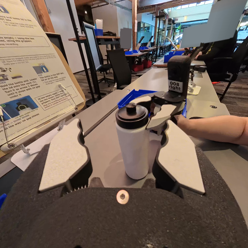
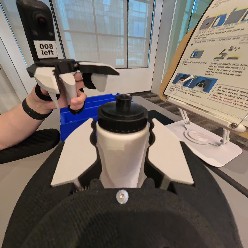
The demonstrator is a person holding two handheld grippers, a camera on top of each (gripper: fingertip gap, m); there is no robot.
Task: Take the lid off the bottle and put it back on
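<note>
Standing upright on the grey table: white bottle, black lid seated on its neck. Clamped on the bottle body just below the lid: right gripper. Spread wide and clear of the bottle, raised beside the lid: left gripper. Behind the bottle: blue bin. Beside the bottle: instruction sheet on stand.
</note>
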